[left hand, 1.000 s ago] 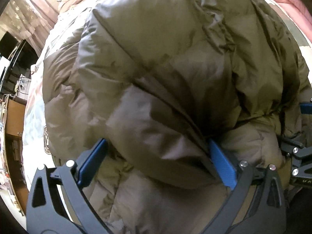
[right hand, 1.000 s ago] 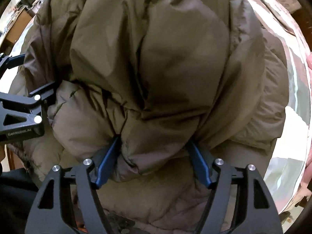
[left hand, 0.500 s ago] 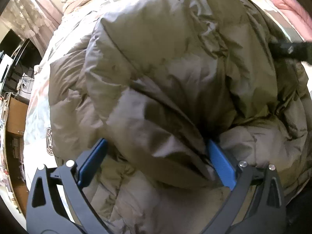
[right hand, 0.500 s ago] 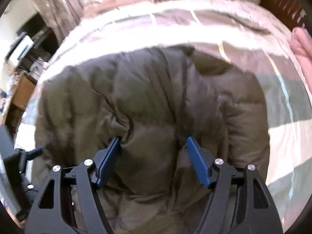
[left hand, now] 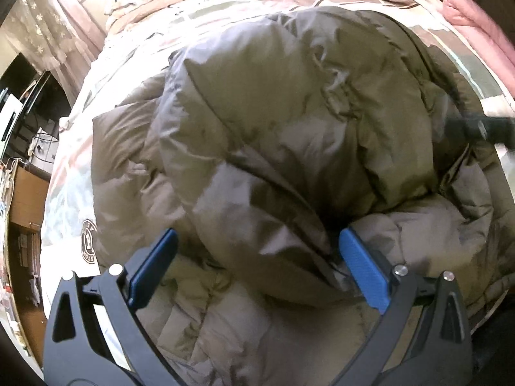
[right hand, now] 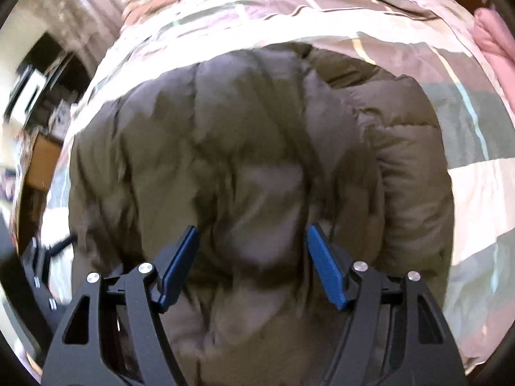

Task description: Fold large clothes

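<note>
1. Item: olive puffer coat (left hand: 289,135), quilted and bulky, lying on the bed (left hand: 225,9) directly ahead of and beneath both sets of my jaws. It is bunched, with a thick fold mounded up between the left pads.

2. Handling, by my judgement: light for its bulk, very soft, springy with trapped air, and slick on the shell. It will likely puff back open after a fold and slide under a shallow pinch. Best hold: deep on a doubled edge or seam ridge, not on one smooth panel.

3. Left gripper (left hand: 257,267): jaws stand wide, a fat roll of coat between the blue pads. The right-hand pad touches the fabric; the left-hand one looks just clear. I cannot tell whether this counts as a true grip.

4. Right gripper (right hand: 251,263): jaws part-way open, held over the coat. Fabric shows between and beyond the pads, but the view is blurred; nothing looks clamped.

5. Beyond the coat: striped bed cover (right hand: 466,193) on all sides; pink folded blanket (left hand: 476,22) off past the right-hand pad; curtain (left hand: 42,32) and wooden furniture (left hand: 25,193) off to the left-hand pad's side.
</note>
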{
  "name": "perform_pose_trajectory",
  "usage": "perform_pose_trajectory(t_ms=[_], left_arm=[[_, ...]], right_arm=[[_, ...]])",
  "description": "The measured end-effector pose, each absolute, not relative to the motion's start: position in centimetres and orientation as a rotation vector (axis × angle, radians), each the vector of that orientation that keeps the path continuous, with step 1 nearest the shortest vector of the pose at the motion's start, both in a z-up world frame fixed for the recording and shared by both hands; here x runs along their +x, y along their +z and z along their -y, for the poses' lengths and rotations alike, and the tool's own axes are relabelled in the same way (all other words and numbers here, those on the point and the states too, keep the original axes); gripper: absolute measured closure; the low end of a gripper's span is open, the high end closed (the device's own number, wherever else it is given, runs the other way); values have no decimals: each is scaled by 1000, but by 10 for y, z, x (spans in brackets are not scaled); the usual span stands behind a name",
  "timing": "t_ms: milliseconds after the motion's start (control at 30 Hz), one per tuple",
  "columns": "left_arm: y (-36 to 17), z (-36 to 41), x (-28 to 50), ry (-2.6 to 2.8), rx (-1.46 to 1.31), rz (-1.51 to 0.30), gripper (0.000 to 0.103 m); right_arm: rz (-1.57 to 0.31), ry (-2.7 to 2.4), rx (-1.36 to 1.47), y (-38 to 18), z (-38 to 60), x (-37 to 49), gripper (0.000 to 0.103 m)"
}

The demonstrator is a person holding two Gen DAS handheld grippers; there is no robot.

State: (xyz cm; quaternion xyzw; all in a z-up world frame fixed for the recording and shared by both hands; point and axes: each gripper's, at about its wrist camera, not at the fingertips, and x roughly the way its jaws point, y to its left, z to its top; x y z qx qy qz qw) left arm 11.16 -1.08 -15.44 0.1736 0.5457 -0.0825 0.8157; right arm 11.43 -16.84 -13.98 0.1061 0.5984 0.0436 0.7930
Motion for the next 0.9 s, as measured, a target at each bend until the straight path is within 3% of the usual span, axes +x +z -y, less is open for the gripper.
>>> perform_pose_trajectory(t_ms=[167, 267, 433, 533, 733, 900], left_arm=[[-176, 11, 116, -165, 378, -1232, 2], [-170, 8, 117, -155, 345, -1231, 2], [-127, -2, 126, -135, 232, -1074, 2], [-107, -16, 152, -57, 116, -1016, 2], [-144, -38, 199, 152, 58, -1098, 2], [-156, -37, 195, 157, 62, -1135, 2]], right_arm=[[-1420, 73, 46, -183, 153, 108, 32], [-1402, 89, 24, -176, 150, 109, 32], [-1152, 83, 163, -116, 170, 112, 26], [-1093, 38, 280, -110, 185, 122, 26], [-1208, 39, 490, -159, 188, 143, 26], [-1194, 66, 494, -148, 179, 135, 26]])
